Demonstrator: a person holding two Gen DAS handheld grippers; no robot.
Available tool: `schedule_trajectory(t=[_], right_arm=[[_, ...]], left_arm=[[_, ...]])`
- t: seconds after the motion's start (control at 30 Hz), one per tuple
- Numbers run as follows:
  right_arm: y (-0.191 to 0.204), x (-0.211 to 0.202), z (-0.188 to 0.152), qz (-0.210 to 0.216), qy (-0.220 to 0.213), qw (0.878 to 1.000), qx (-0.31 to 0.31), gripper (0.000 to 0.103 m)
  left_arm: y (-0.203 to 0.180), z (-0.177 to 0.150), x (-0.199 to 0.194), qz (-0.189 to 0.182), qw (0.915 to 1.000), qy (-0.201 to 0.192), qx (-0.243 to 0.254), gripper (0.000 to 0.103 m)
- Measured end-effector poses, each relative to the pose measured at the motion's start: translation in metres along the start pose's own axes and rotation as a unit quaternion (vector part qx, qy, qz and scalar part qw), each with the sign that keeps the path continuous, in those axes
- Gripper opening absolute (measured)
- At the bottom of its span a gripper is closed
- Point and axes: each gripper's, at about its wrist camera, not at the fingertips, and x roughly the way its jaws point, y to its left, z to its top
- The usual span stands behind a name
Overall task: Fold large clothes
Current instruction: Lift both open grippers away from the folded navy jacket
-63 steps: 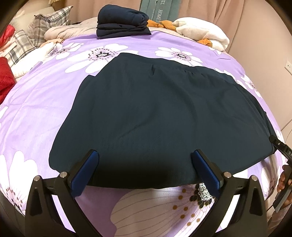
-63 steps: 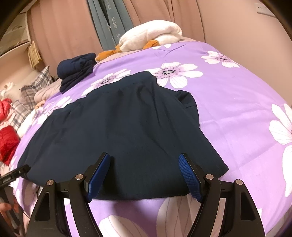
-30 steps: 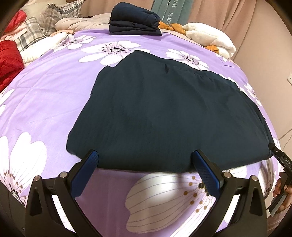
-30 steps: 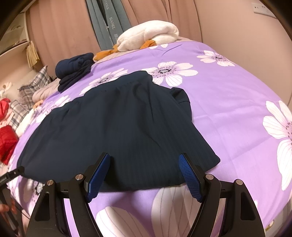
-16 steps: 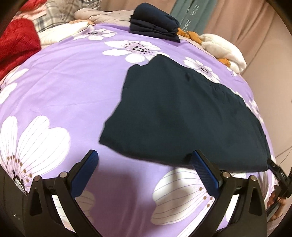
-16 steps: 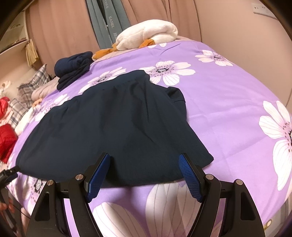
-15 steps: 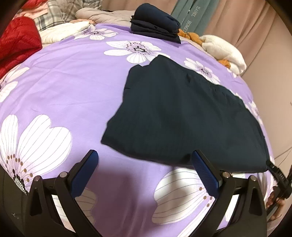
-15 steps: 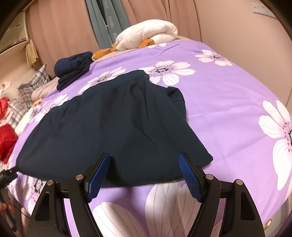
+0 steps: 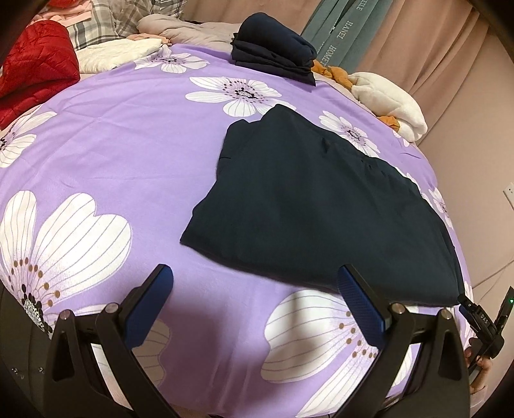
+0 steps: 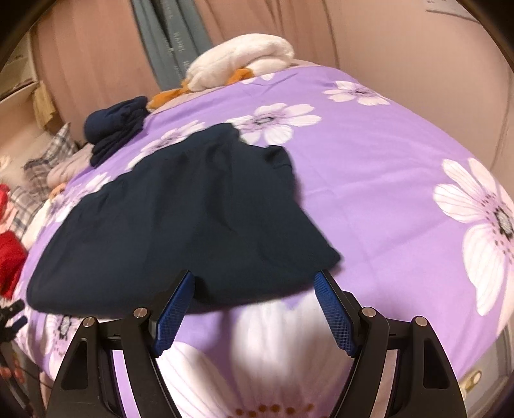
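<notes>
A large dark navy garment (image 9: pixel 314 205) (image 10: pixel 180 218) lies spread flat on the purple flowered bedspread (image 9: pixel 128 135) (image 10: pixel 369 180). My left gripper (image 9: pixel 253 289) hovers open over the bare bedspread, near the garment's near left corner; nothing sits between its blue pads. My right gripper (image 10: pixel 253 299) is open too, just short of the garment's near hem close to its right corner, holding nothing. At the lower right edge of the left wrist view the other gripper's black tip (image 9: pixel 478 318) shows beside a hand.
A folded stack of navy clothes (image 9: pixel 273 54) (image 10: pixel 115 128) rests at the far side of the bed. White and orange plush bedding (image 9: pixel 388 103) (image 10: pixel 241 64), a red quilted jacket (image 9: pixel 35 70), plaid pillows (image 9: pixel 106 25) and curtains ring the bed.
My left gripper has shifted left, so the garment now sits right of centre in its view. The right gripper's view has barely altered, only blurring slightly.
</notes>
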Motion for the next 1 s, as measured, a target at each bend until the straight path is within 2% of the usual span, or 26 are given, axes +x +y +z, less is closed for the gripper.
schedule_trajectory(t=[0.2,0.33,0.73,1.0], right_arm=[[-0.019,-0.017,-0.004,0.000,-0.014,0.999,0.033,0.077],[-0.018,-0.027,-0.005,0.008,-0.026,0.999,0.042,0.077],[0.020,-0.031,-0.002,0.053,-0.036,0.998,-0.003,0.077],[0.039,-0.029,-0.004,0.068,-0.033,0.997,-0.026,0.077]], left_arm=[[-0.001,-0.001,-0.002,-0.002,1.0000,0.001,-0.004,0.102],[-0.004,-0.004,-0.005,-0.008,0.9999,-0.002,-0.011,0.102],[-0.006,-0.010,-0.005,-0.018,0.9997,0.007,-0.015,0.102],[-0.004,-0.011,-0.005,-0.021,0.9996,0.009,-0.017,0.102]])
